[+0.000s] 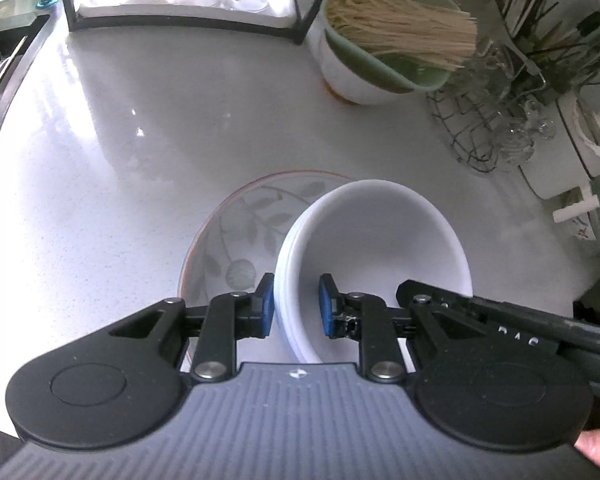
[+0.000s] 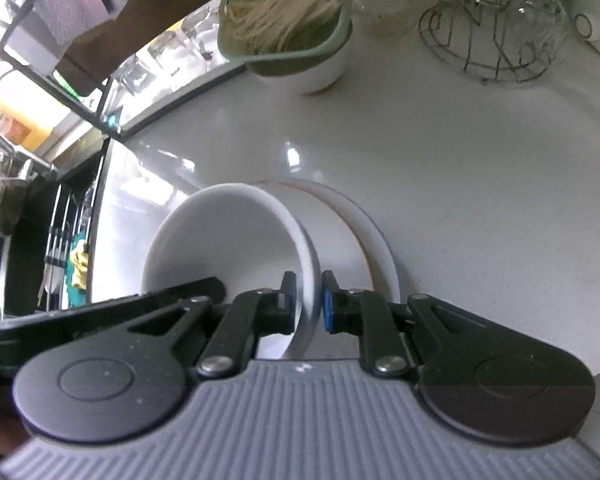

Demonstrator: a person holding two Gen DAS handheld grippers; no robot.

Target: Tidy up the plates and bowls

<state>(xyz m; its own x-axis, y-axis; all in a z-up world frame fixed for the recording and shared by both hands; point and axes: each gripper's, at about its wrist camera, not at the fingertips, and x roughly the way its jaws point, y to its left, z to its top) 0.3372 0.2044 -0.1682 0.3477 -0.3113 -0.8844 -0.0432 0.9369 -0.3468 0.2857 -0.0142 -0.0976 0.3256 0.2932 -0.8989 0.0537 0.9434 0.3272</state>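
Both grippers pinch opposite rims of white bowl stack [image 1: 374, 248]: left gripper [image 1: 296, 306], right gripper [image 2: 308, 300], jaws narrowed onto walls. Stack hangs above leaf-patterned plate [image 1: 236, 240] on white counter [image 1: 120, 140]. Lower level, centred; release both sides together.

Left gripper [image 1: 296, 306] and right gripper [image 2: 308, 304] jaws each clamp a rim.
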